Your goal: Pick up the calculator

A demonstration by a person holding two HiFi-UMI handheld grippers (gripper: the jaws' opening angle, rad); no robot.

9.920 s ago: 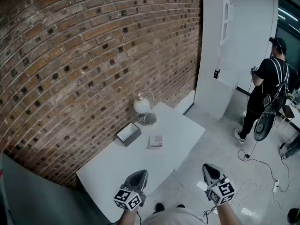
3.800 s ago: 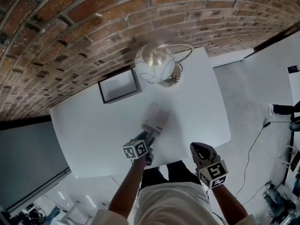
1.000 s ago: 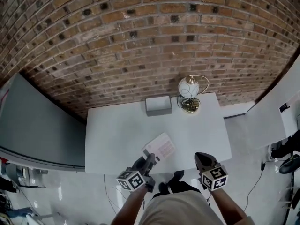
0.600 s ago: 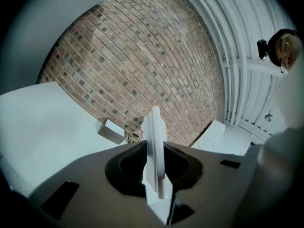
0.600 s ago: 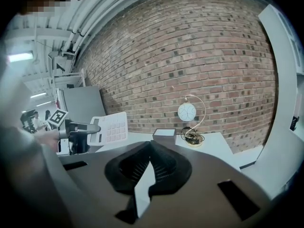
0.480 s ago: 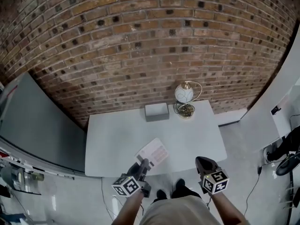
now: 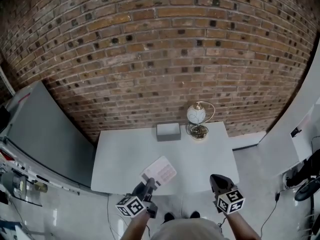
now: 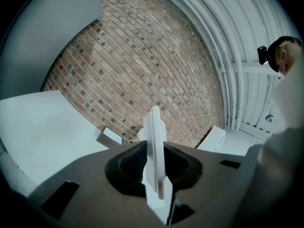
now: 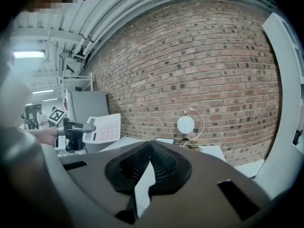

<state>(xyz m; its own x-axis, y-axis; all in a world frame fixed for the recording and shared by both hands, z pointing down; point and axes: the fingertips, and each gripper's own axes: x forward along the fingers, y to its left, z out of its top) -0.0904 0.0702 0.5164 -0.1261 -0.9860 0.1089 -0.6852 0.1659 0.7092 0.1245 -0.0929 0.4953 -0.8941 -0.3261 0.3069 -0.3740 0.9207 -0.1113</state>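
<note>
The calculator (image 7: 159, 172) is white with pale keys and hangs in the air over the front edge of the white table (image 7: 200, 156). My left gripper (image 7: 146, 186) is shut on its near end. In the left gripper view the calculator (image 8: 154, 146) stands edge-on between the two pads of the left gripper (image 8: 156, 171). My right gripper (image 7: 218, 182) hovers to the right, in front of the table, with its jaws together and nothing in them. The right gripper view shows that right gripper (image 9: 151, 148) and, off to the left, the held calculator (image 9: 105, 128).
A grey open box (image 7: 168, 131) and a globe lamp on a brass hoop (image 7: 197, 116) stand at the table's back edge against the brick wall (image 7: 150, 44). A grey panel (image 7: 40, 129) leans at the left. Pale floor surrounds the table.
Both grippers have risen and drawn back from the table. The calculator has gone up with the left gripper and stays clamped in it.
</note>
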